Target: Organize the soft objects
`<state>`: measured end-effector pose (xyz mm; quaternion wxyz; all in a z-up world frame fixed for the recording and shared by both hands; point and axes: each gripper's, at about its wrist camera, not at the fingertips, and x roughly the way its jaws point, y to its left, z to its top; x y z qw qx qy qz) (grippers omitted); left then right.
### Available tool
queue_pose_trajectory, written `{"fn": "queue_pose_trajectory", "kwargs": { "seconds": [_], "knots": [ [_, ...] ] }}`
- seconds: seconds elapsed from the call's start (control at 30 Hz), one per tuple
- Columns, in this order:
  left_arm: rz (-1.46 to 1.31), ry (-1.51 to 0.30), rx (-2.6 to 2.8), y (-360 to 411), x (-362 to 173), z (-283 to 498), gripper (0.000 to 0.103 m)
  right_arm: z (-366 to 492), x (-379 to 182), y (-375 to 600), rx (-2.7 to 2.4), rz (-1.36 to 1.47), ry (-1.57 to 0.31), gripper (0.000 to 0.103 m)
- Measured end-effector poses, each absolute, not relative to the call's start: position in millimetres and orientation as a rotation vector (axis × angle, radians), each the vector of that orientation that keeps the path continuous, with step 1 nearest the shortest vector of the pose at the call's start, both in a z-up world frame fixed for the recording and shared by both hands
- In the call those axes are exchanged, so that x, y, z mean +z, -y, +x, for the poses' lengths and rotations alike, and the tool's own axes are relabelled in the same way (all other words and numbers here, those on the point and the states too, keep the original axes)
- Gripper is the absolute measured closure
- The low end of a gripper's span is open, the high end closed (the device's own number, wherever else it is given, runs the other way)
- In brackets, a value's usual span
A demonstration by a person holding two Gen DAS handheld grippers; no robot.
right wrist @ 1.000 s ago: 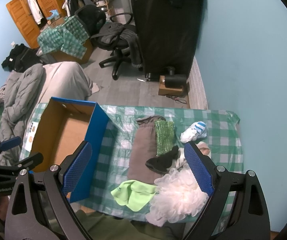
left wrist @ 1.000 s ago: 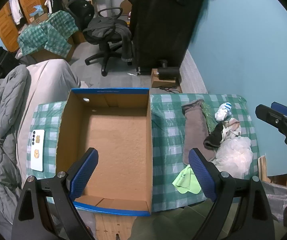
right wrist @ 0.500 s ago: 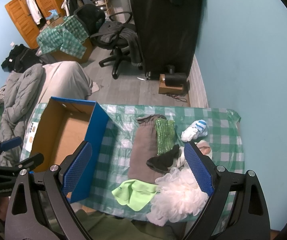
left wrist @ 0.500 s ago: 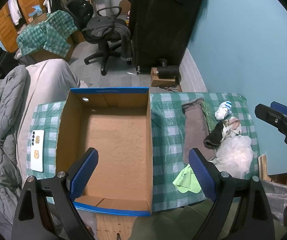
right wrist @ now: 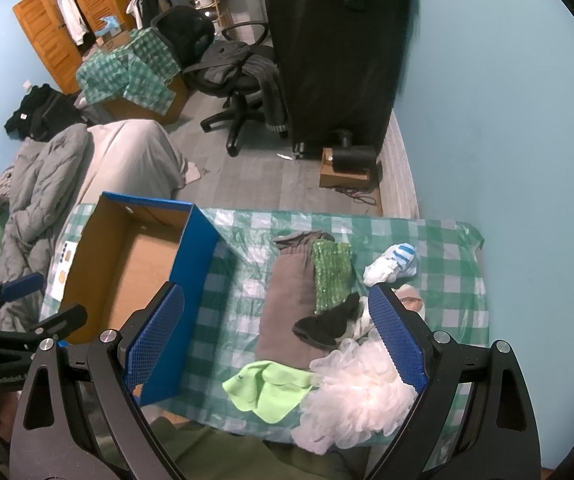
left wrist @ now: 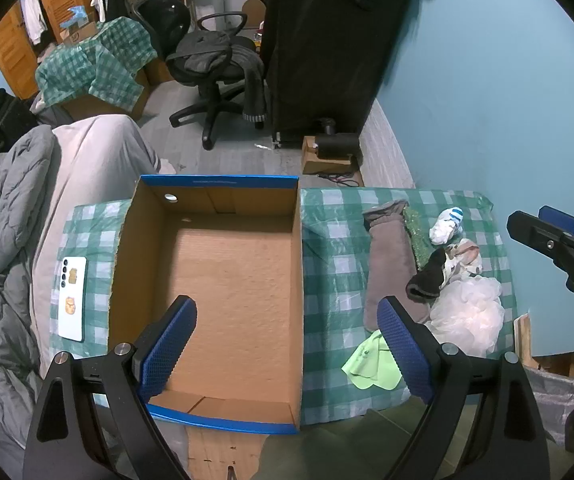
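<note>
Next to nothing has shifted since a moment ago: both tools hang where they were, and the pile has not been touched. The left hand-held gripper (left wrist: 287, 340) hovers over the empty cardboard box (left wrist: 223, 272), jaws spread wide, nothing between them. The right hand-held gripper (right wrist: 275, 336) is spread just as wide above the soft things, gripping nothing. And there is the pile, on the green-checked worktop (right wrist: 239, 280) to the right of the box: a long grey cloth (right wrist: 287, 304) lies flat, with a sparkly green piece (right wrist: 331, 276) along its right edge. A black sock (right wrist: 325, 322) lies across their near ends, a white bath pouf (right wrist: 359, 396) bunches at the near edge, and a lime-green cloth (right wrist: 267, 388) sits just left of it, touching. Farther back, a white sock with blue stripes (right wrist: 391, 264) lies apart from the rest. Left of the box, a white phone (left wrist: 71, 298) rests on the worktop.
</note>
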<state>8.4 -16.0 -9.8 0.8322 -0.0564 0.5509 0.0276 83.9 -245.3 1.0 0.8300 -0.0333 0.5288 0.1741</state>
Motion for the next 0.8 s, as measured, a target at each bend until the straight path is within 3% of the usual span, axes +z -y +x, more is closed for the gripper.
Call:
{"fn": "queue_pose_trajectory", "kwargs": {
  "seconds": [0.8],
  "knots": [
    [-0.084,-1.202,-0.025,41,-22,28,0.01,85,-8,274,0.31,-0.07,-1.173,0.011]
  ]
}}
